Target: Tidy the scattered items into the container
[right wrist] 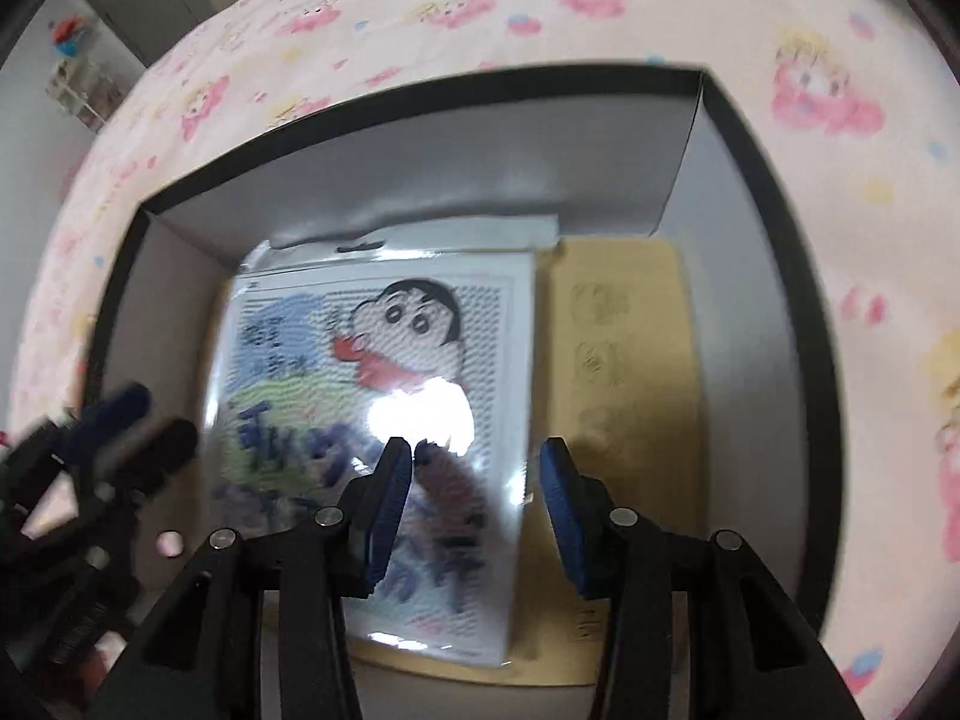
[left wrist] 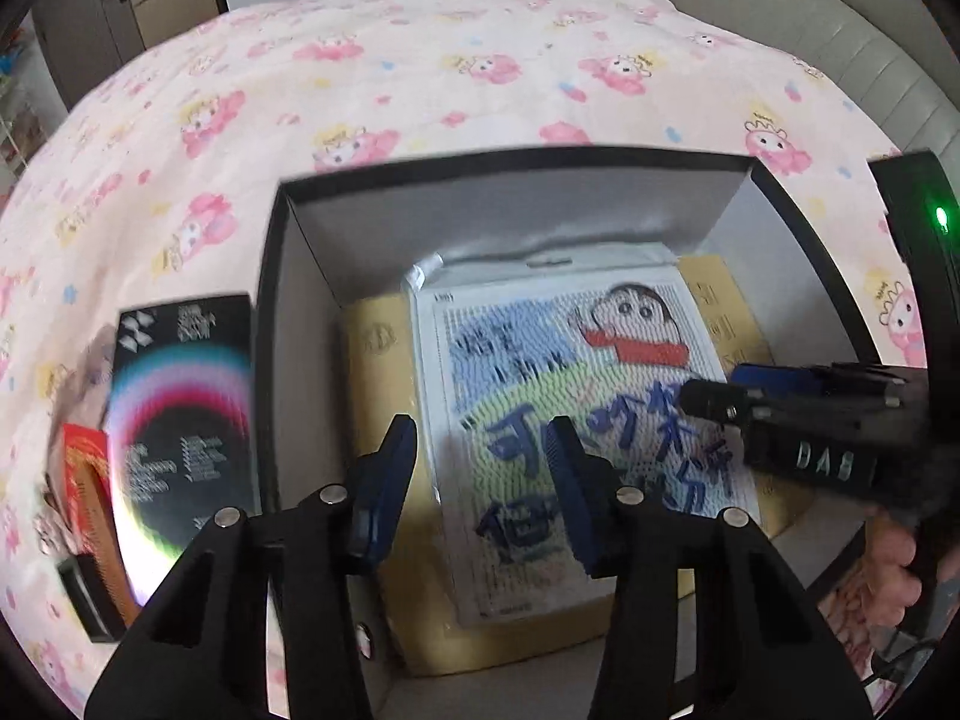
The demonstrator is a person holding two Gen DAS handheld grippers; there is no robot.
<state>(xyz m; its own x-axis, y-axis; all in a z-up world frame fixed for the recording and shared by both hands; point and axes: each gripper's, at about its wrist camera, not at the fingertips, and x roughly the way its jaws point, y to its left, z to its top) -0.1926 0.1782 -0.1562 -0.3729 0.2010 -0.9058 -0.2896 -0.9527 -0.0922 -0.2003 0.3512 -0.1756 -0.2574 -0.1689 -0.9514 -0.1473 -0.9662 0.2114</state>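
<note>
Both claws hang over the black box (left wrist: 282, 324) on the bed (left wrist: 420, 72): left claw (left wrist: 483, 480) and right claw (right wrist: 474, 507) each spread, nothing between the pads. The cartoon packet (right wrist: 384, 360) already lies inside on a tan envelope (right wrist: 624, 360). Judged next: lift clear, then fetch the dark booklet (left wrist: 180, 408) waiting at nine o'clock outside the box, gripping its edge squarely.

Black left claw (left wrist: 483, 468), blue pads (left wrist: 390, 480), silver screws, right claw (right wrist: 474, 492) alike
</note>
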